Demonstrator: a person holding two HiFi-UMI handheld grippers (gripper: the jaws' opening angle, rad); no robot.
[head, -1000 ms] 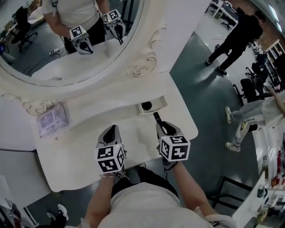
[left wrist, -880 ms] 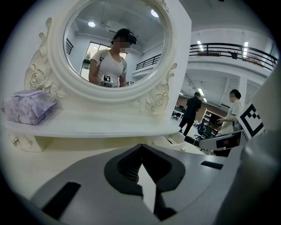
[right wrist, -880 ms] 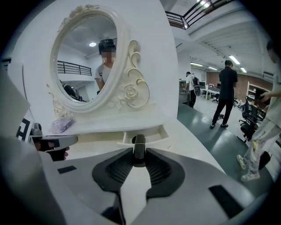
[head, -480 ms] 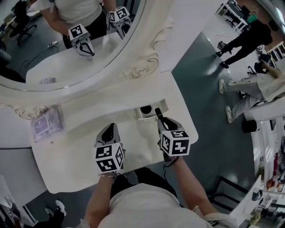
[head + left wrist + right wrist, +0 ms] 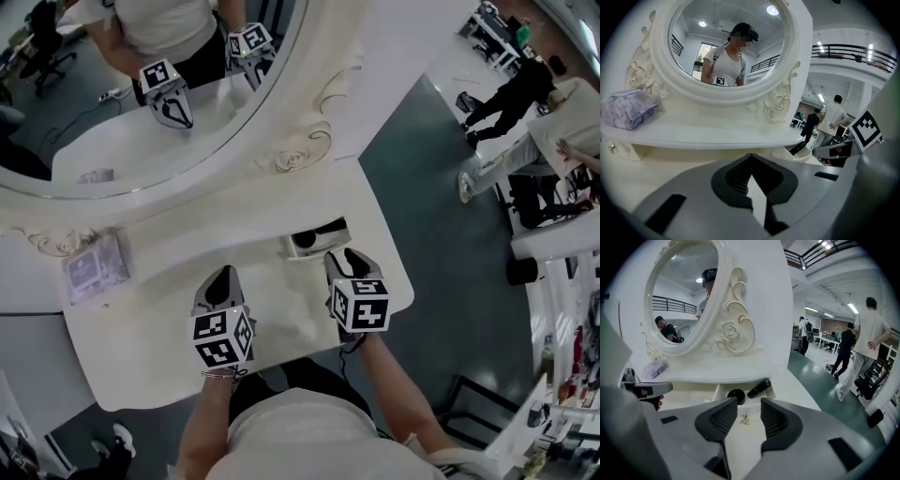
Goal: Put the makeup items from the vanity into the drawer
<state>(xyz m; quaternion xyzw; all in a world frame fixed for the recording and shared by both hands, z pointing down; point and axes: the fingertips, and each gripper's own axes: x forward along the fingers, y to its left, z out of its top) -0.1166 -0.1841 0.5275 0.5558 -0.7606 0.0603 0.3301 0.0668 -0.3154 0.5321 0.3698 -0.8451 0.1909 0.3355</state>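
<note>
Well, the black tube is seen lying flat in the open drawer, long axis slanted up-right, which is shown clearly only in the right gripper view, while the right gripper jaws have just been spread with nothing between them and the left gripper jaws are pressed together.

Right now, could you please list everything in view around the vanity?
vanity: one, cream-white, under both grippers
mirror: one, white ornate frame, behind the shelf
packet: one, lilac, shelf's left end
drawer: one, white, open under the shelf
round case: one, black, in the drawer
tube: one, black, beside it in the drawer
metal piece: one, small, silvery, at the drawer's front
people: at least three, background, right
left gripper: one, grey, shut, empty
right gripper: one, grey, jaws just opened, empty
</note>
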